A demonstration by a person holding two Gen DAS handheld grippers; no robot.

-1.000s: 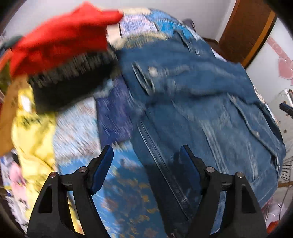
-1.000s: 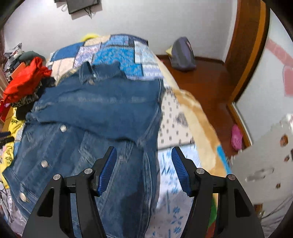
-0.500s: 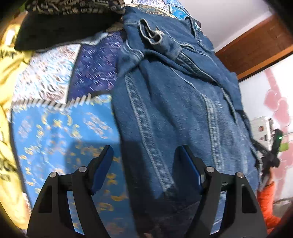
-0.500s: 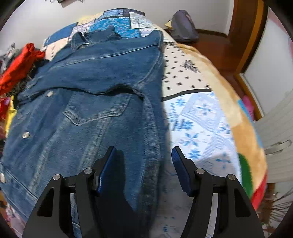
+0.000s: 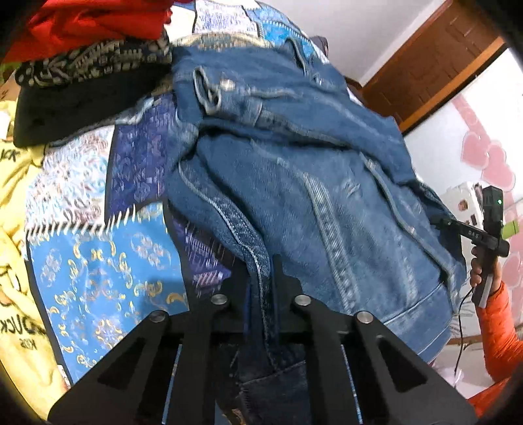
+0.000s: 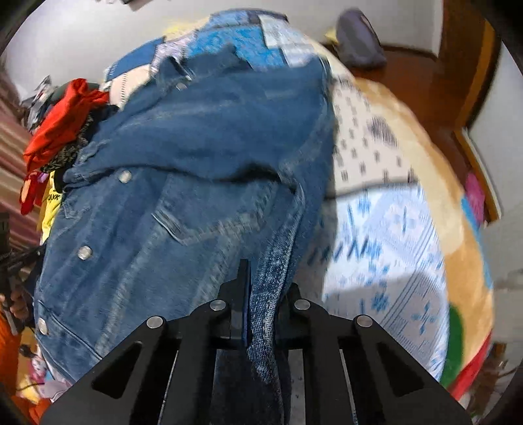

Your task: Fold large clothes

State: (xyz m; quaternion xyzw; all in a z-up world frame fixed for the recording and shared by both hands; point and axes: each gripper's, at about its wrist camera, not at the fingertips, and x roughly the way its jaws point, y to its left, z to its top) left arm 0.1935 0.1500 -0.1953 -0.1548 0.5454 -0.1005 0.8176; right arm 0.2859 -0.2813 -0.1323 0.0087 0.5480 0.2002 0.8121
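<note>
A denim jacket [image 6: 196,157] lay spread across the patchwork bed [image 6: 385,229], sleeves already folded in. The left gripper [image 5: 261,284] and right gripper [image 6: 264,287] each had jaws clamped on a hem corner; the final fold seemingly remained.

Quilt: patchwork bedspread [image 5: 98,278], blue, lower left.
Pile: red cloth [image 5: 94,23] atop black garment [image 5: 72,108], upper left.
Bag: grey [image 6: 358,39], top right.

Place: a home bedroom.
Bed: patchwork quilt [image 6: 376,229] covers it.
Clothes: heaped pile [image 5: 81,49] at the bed's edge.
Floor: wood [image 6: 408,75], a bag [image 6: 358,42] by the wall.
Wall: pink heart stickers [image 5: 483,157]; wooden door frame [image 5: 434,62].
</note>
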